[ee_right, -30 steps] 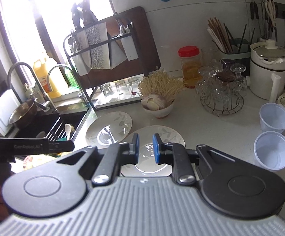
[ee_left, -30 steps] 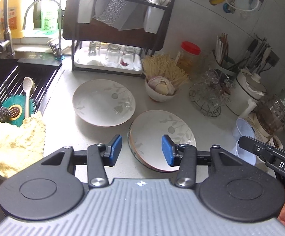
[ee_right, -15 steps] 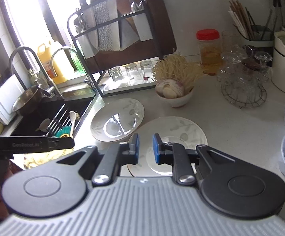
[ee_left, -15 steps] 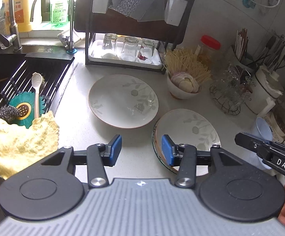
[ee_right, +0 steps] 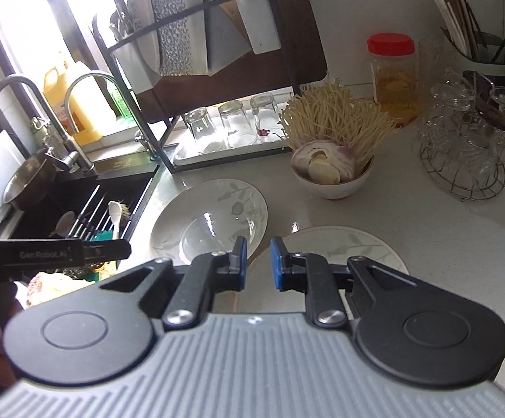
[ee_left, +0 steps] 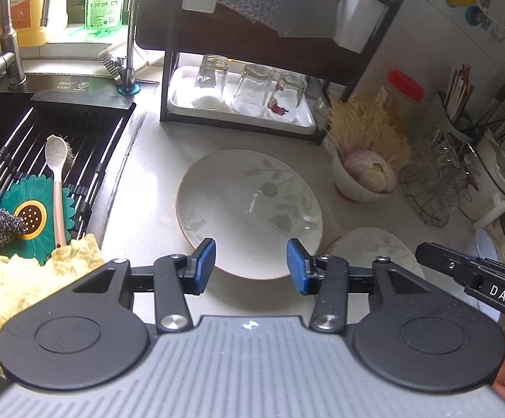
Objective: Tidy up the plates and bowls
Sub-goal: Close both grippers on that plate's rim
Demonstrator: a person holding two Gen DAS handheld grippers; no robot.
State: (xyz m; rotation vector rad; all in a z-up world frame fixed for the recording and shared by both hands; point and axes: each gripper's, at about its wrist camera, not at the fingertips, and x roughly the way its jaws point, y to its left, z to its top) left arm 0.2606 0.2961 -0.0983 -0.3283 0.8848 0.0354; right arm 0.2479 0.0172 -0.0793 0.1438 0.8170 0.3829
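Here, the wide white ceramic plate with a faint leaf pattern (ee_left: 249, 209) lies flat on the pale speckled counter (ee_left: 140, 216) between the black sink drying rack (ee_left: 60, 146) and a second, matching leaf-patterned plate (ee_right: 343, 249) just beside it. The left gripper (ee_left: 250, 266) hovers over the first plate's near rim, jaws released and empty. The right gripper (ee_right: 256, 261) hangs above the seam between both plates, jaws nearly together with nothing between them. Only the right view shows the second plate's far edge and the bare counter beyond it, toward the wire glass rack (ee_right: 465, 153). Behind stands a white bowl of noodles (ee_right: 332, 174).
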